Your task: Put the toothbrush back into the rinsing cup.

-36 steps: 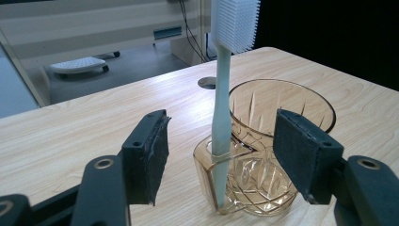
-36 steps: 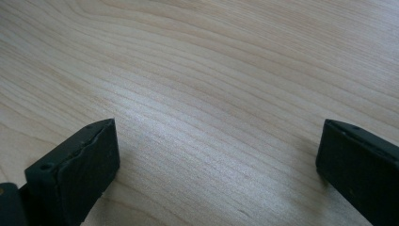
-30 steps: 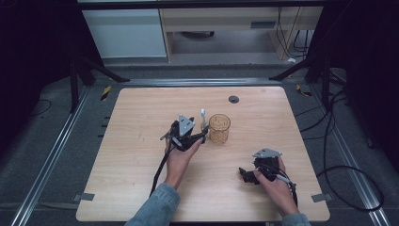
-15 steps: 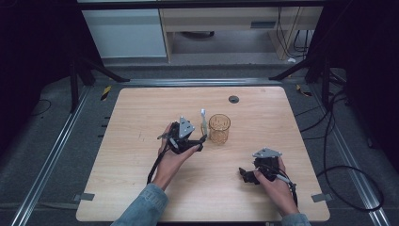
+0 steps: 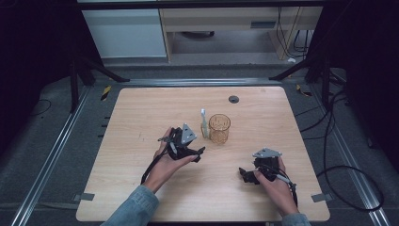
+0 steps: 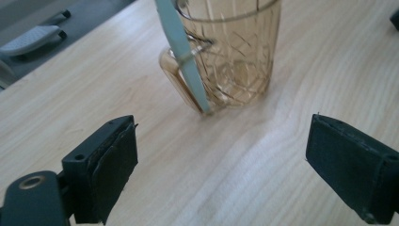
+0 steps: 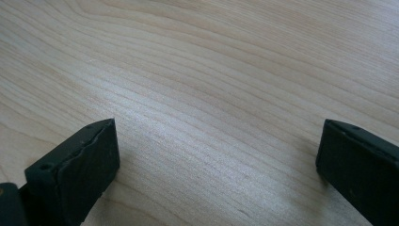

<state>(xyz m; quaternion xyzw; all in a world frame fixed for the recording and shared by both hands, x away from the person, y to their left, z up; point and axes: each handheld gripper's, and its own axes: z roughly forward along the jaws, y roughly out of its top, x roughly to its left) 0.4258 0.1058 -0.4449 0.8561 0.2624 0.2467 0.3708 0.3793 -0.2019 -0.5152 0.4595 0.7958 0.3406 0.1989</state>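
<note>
Wooden table (image 5: 141, 122); amber cup (image 6: 230, 52) rim and toothbrush (image 6: 181, 52) top cropped.

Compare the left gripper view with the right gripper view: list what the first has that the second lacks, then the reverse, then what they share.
Left gripper view alone: an amber glass mug standing on the table, a pale blue stick leaning against its handle, and dark floor past the table edge at upper left. The left gripper has just been opening; nothing lies between its jaws.

Right gripper view alone: nothing extra, just bare wood ahead of the right gripper.

Shared: the light wooden table and two black jaws standing wide apart.
</note>
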